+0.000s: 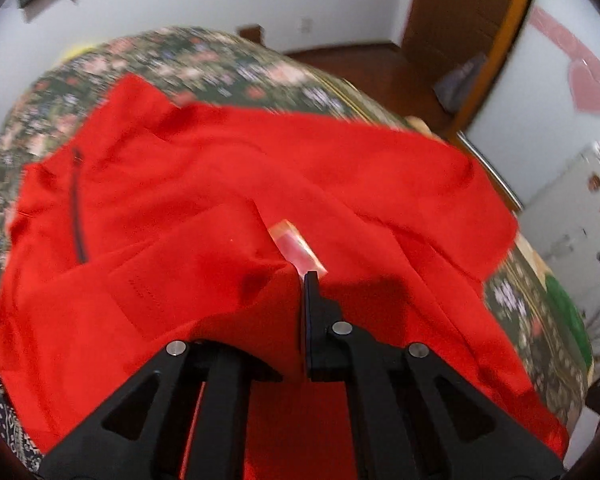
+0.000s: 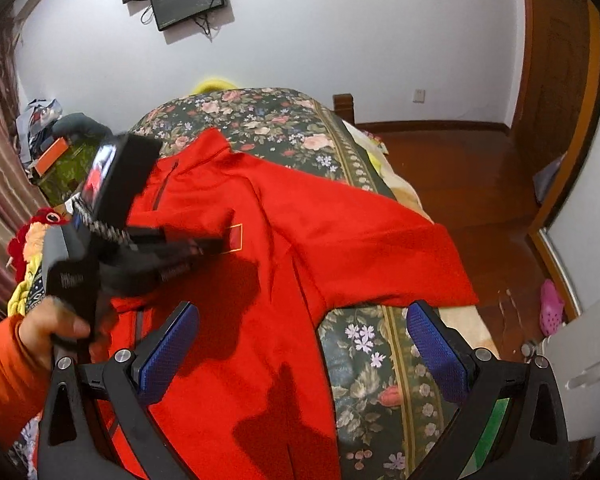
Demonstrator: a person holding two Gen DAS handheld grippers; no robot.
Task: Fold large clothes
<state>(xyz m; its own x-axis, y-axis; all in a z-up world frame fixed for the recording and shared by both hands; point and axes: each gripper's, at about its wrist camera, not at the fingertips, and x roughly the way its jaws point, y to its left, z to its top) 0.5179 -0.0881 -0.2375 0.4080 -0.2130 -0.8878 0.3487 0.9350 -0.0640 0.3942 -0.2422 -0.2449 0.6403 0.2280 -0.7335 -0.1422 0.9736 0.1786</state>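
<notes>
red jacket, logo blurred, unreadable

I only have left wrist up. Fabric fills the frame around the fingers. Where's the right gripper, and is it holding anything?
Observer: The right gripper is open, jaws wide apart, holding nothing. It hangs over the near edge of the red jacket.
Operator: Is my left one actually clamped on cloth?
Observer: Yes. From the right wrist view, the left gripper is pinched on a fold of the jacket by the small outlined chest patch.
Operator: How's the rest of the garment lying?
Observer: One sleeve is spread out toward the right edge of the floral bedspread; the collar points to the far end of the bed.
</notes>
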